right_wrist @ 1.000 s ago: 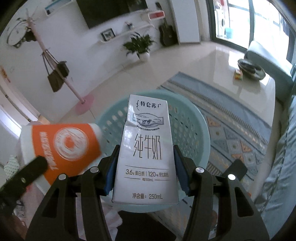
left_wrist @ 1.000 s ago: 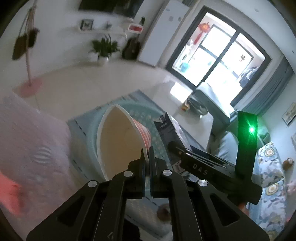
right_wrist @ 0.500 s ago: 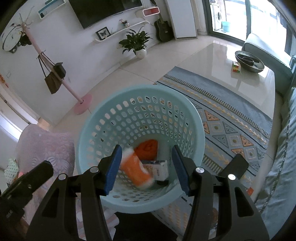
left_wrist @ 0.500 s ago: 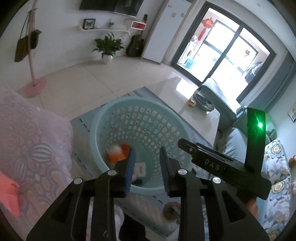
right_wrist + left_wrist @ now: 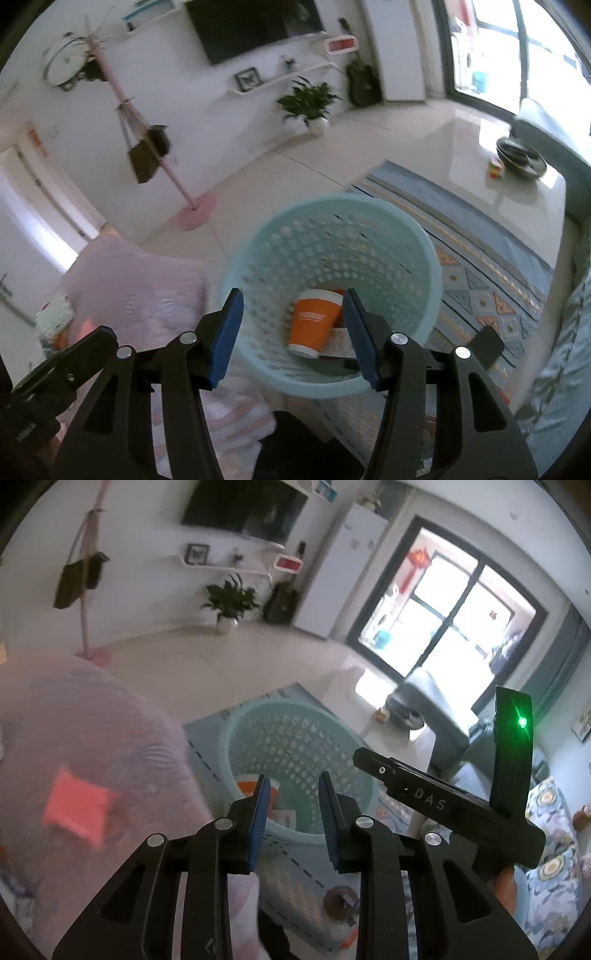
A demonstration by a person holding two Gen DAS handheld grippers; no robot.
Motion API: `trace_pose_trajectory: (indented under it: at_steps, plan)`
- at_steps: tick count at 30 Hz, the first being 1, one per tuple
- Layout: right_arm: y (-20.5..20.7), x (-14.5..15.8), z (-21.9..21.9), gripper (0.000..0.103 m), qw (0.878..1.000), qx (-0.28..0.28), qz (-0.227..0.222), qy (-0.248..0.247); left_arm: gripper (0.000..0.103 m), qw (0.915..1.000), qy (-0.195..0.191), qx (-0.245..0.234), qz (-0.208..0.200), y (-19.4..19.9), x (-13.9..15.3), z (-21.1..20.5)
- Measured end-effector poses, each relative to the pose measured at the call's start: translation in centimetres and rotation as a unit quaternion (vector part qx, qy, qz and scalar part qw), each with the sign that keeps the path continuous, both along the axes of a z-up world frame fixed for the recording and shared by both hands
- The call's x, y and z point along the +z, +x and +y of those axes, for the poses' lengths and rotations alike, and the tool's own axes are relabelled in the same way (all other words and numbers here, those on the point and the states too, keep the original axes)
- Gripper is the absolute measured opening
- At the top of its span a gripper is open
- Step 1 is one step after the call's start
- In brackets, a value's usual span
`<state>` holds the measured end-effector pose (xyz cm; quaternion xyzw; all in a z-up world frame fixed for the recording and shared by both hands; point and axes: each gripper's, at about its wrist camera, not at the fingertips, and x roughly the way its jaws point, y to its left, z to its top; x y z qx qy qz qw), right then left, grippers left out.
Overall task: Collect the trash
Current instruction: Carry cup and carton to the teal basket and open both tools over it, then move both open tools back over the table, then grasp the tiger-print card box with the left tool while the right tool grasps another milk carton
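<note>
A light teal perforated basket [image 5: 424, 266] stands on the rug below both grippers; it also shows in the left wrist view [image 5: 236, 734]. An orange paper cup [image 5: 310, 325] lies on its side in the bottom, with a white milk carton [image 5: 338, 341] partly hidden under it. In the left wrist view part of the cup [image 5: 247, 788] and carton [image 5: 286, 818] show in the basket. My left gripper [image 5: 293, 797] is open and empty above the near rim. My right gripper [image 5: 291, 317] is open and empty above the basket. It also shows in the left wrist view [image 5: 369, 757].
A pink patterned cushion [image 5: 74, 738] with a pink-red patch [image 5: 79, 806] lies left of the basket, also seen in the right wrist view [image 5: 140, 280]. A patterned rug [image 5: 491, 295], a low white table [image 5: 517, 184], a coat stand [image 5: 184, 192] and a sofa [image 5: 554, 849] surround it.
One second ago the left gripper held the cup and the right held the carton; both were released and dropped into the basket. Both grippers have since drawn back and up from the basket.
</note>
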<state>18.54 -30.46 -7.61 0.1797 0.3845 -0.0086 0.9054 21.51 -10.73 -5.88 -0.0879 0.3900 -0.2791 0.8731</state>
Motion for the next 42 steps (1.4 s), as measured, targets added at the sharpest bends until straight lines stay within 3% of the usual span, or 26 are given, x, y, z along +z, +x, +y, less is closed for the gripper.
trace_pose_trajectory:
  at_steps: [4,8,14,17,21,24,26,29,34,40,42]
  plan:
    - [-1.0,2.1,3.4,0.052,0.998,0.052,-0.032,-0.002,0.028,0.999,-0.012,0.037,-0.021,-3.0,1.7,4.1]
    - [-2.0,4.0,7.9,0.052,0.992,0.106,-0.062,-0.014,0.038,0.9958,-0.008,0.081,-0.041,-6.1,2.8,8.1]
    - [-3.4,5.2,14.7,0.054,0.979,0.183,-0.089,-0.022,0.042,0.9848,0.023,0.16,-0.064,-10.5,3.3,15.3]
    - [-3.7,5.1,17.8,0.056,0.972,0.215,-0.089,-0.02,0.049,0.9781,0.036,0.194,-0.067,-12.3,3.2,18.5]
    - [-4.1,4.1,22.6,0.056,0.96,0.269,-0.076,-0.009,0.05,0.9682,0.056,0.237,-0.06,-13.8,2.7,22.7]
    - [-3.4,3.1,25.3,0.057,0.943,0.328,-0.036,0.048,0.05,0.9628,0.069,0.258,-0.045,-14.2,2.0,25.5]
    - [-3.1,3.1,27.4,0.058,0.94,0.339,-0.032,0.031,0.05,0.9625,0.071,0.26,-0.03,-14.0,1.4,27.0]
    - [-2.8,3.0,29.9,0.067,0.935,0.354,-0.032,-0.001,0.05,0.9625,0.083,0.258,-0.007,-13.9,-0.1,28.2]
    - [-2.2,2.0,33.3,0.072,0.926,0.372,-0.025,-0.058,0.05,0.9676,0.063,0.243,0.028,-13.2,-1.7,29.2]
    - [-1.4,0.7,33.9,0.072,0.92,0.387,-0.008,-0.063,0.049,0.9736,0.054,0.216,0.049,-14.1,-2.6,29.0]
    - [-1.4,0.5,34.1,0.072,0.919,0.389,-0.005,-0.067,0.049,0.9734,0.069,0.211,0.055,-14.4,-2.8,28.4]
